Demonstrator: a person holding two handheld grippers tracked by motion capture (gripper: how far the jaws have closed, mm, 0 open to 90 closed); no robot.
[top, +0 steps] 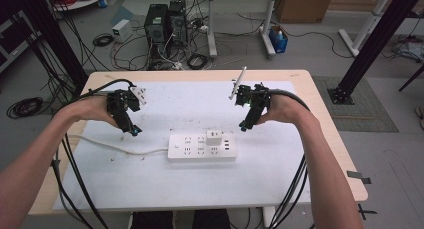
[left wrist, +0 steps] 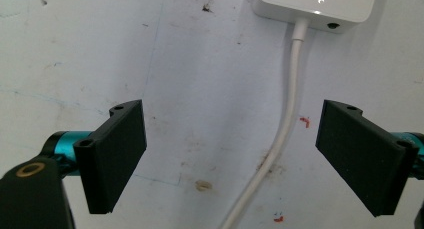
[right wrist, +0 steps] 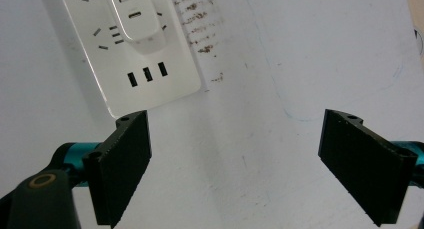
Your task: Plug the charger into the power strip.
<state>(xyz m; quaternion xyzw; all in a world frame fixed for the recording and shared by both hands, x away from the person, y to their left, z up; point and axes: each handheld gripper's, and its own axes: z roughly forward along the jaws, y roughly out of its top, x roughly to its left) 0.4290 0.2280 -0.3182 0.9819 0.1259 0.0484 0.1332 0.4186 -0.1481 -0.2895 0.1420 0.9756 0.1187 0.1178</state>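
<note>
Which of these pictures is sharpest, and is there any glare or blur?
High view: evenly lit, slightly soft, faint shadows under the power strip. Left gripper view: a bright glare spot on the strip's end, cable crisp. Right gripper view: charger washed out by brightness, near jaws soft-edged.

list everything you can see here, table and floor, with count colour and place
flat white plastic power strip: 1, white, middle of the mat
small white plug-in charger cube: 1, white, plugged into the strip's right part
round white power cord: 1, white, runs left from the strip
white table mat: 1, white, stained, covers the tabletop
light wooden table: 1, pale wood
black computer towers: 2, black, on the floor behind the table
left gripper: 1, black, jaws open, above the cord
right gripper: 1, black, jaws open, right of the strip
</note>
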